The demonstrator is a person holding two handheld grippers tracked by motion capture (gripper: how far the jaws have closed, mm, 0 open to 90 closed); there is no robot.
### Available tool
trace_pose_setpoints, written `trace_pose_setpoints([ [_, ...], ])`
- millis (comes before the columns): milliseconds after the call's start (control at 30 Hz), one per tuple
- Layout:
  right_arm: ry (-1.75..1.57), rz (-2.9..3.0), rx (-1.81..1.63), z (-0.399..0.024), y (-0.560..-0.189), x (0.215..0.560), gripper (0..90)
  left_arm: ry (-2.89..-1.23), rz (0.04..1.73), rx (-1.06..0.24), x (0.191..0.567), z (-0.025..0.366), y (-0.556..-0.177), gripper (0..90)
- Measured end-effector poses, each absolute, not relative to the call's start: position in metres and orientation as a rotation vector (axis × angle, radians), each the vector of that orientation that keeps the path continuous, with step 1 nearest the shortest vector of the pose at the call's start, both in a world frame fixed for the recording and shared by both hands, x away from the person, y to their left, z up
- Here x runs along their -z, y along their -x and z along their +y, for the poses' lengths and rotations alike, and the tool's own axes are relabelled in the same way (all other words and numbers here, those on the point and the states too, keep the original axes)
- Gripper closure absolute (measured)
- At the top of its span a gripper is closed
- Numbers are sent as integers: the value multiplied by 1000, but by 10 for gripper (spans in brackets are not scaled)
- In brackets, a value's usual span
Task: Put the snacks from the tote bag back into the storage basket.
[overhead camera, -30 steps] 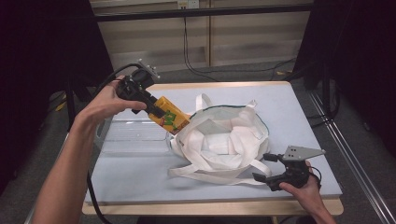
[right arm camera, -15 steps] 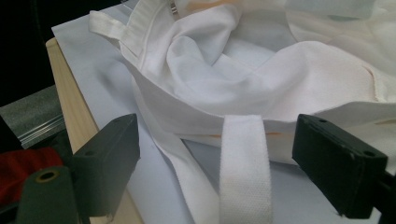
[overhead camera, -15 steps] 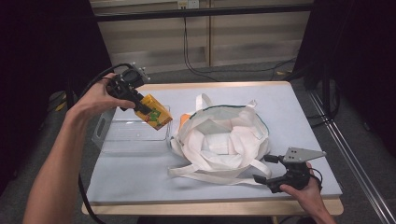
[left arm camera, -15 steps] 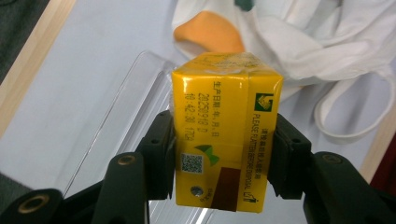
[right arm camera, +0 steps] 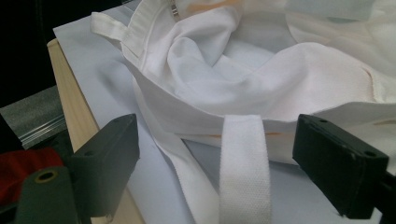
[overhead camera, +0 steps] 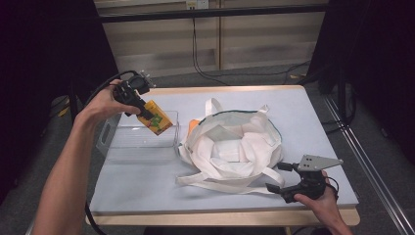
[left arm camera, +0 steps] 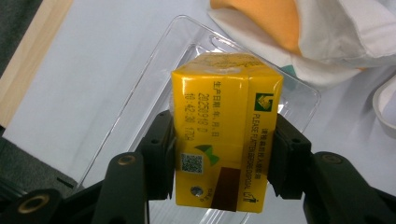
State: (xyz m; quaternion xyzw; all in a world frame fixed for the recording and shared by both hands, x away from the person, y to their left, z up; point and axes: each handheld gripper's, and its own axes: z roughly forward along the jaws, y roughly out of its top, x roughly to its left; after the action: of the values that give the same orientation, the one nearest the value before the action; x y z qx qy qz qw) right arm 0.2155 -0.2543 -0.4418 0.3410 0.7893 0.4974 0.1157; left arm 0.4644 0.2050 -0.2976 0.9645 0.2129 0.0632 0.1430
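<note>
My left gripper (overhead camera: 139, 107) held the yellow carton (left arm camera: 224, 135), jaws clamped on its two sides, tilted above the clear plastic tray (overhead camera: 117, 142); the tray itself held nothing that I could see. To the tray's right lay the white tote bag (overhead camera: 235, 147), mouth open, with folded white cloth inside and an orange item (overhead camera: 193, 126) at the bag's rim nearest the tray. My right gripper (overhead camera: 286, 178) rested at the bag's near corner, farthest from the tray, jaws apart, with a white strap (right arm camera: 245, 163) lying between them untouched. Compared with a second earlier, the carton had travelled from beside the bag's rim to a place over the tray and lower; the right gripper had kept its place.
</note>
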Motion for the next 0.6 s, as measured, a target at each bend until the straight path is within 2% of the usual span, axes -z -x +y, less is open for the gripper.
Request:
trace_pose_setpoints([
  [267, -993, 2309, -1464, -255, -215, 441, 144, -2880, 534, -212, 310, 196, -475, 505],
  [300, -993, 2309, -1465, -256, -214, 441, 143, -2841, 567, -204, 314, 194, -474, 505],
  [467, -993, 2306, -1465, -256, -214, 441, 142, -2901, 457, -231, 320, 190, -479, 504],
  [600, -995, 2306, -1465, -257, -214, 441, 142, -2913, 467, -202, 326, 186, -480, 504],
])
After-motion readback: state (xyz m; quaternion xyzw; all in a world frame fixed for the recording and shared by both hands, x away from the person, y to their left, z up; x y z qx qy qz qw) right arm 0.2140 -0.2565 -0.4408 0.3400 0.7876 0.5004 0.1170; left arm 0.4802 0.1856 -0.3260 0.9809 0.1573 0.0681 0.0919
